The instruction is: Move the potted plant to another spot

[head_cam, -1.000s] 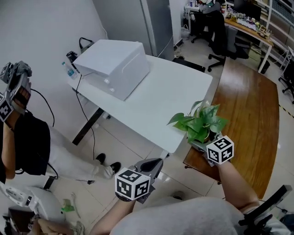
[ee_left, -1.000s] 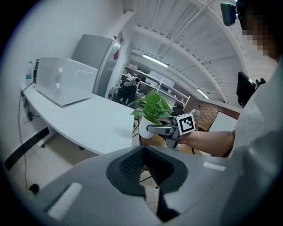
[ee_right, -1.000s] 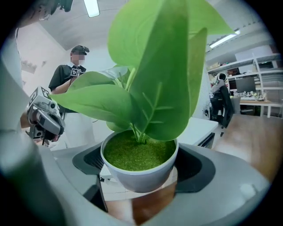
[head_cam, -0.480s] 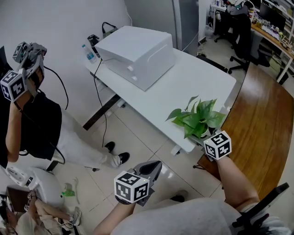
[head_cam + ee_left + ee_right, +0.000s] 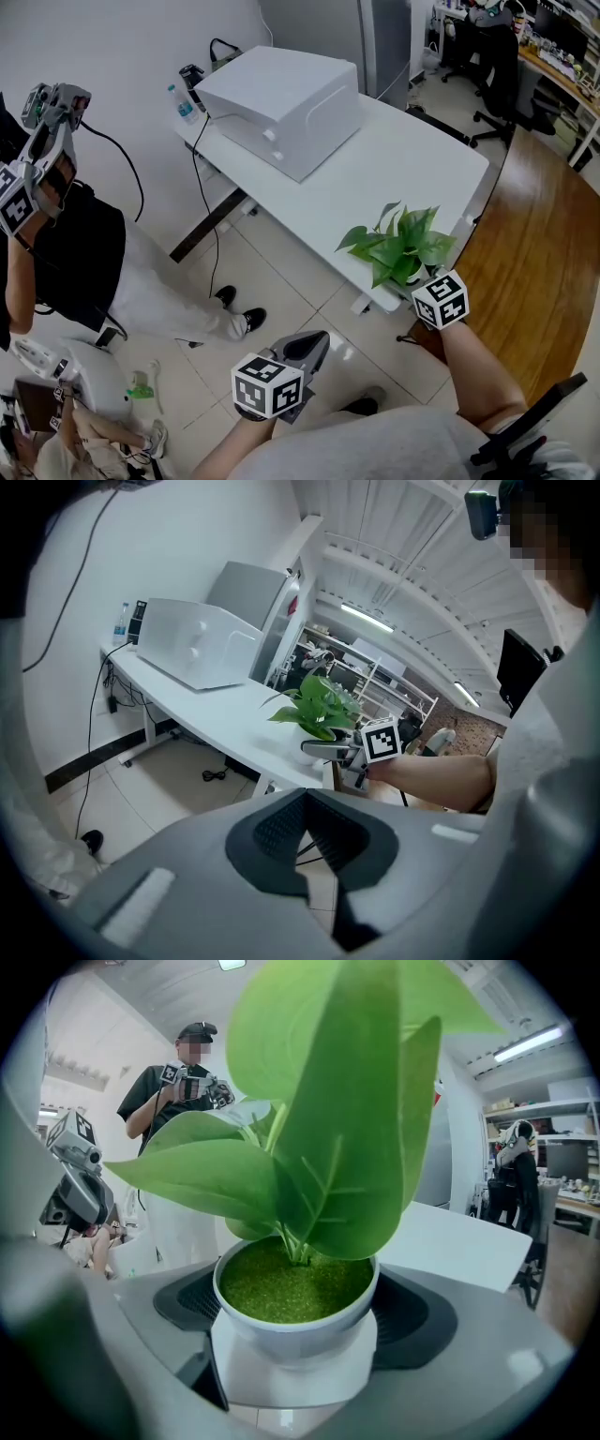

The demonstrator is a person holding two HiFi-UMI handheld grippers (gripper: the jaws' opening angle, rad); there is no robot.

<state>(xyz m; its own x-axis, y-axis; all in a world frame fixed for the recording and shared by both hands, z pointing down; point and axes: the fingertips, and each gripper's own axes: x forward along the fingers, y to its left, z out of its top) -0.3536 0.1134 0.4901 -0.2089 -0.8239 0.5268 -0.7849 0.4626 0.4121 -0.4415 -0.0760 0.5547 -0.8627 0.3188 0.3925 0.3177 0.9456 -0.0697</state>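
Observation:
The potted plant [image 5: 398, 248] has broad green leaves in a small white pot [image 5: 295, 1330]. My right gripper [image 5: 412, 289] is shut on the pot, whose sides sit between the dark pads [image 5: 412, 1312]. It holds the plant over the near corner of the white table [image 5: 412, 159]; I cannot tell whether the pot rests on it. The left gripper view shows the plant [image 5: 319, 705] and the right gripper [image 5: 333, 750] at the table's edge. My left gripper [image 5: 307, 349] hangs over the tiled floor, shut with nothing in it [image 5: 305, 841].
A big white box [image 5: 281, 103] and a bottle [image 5: 186, 103] stand at the white table's far end. A brown wooden table [image 5: 539, 262] adjoins on the right. A person [image 5: 56, 234] with a gripper stands at the left. Office chairs [image 5: 487, 66] stand behind.
My right gripper has carried the plant leftward, from the gap beside the wooden table to the white table's near corner. The left gripper stays low over the floor.

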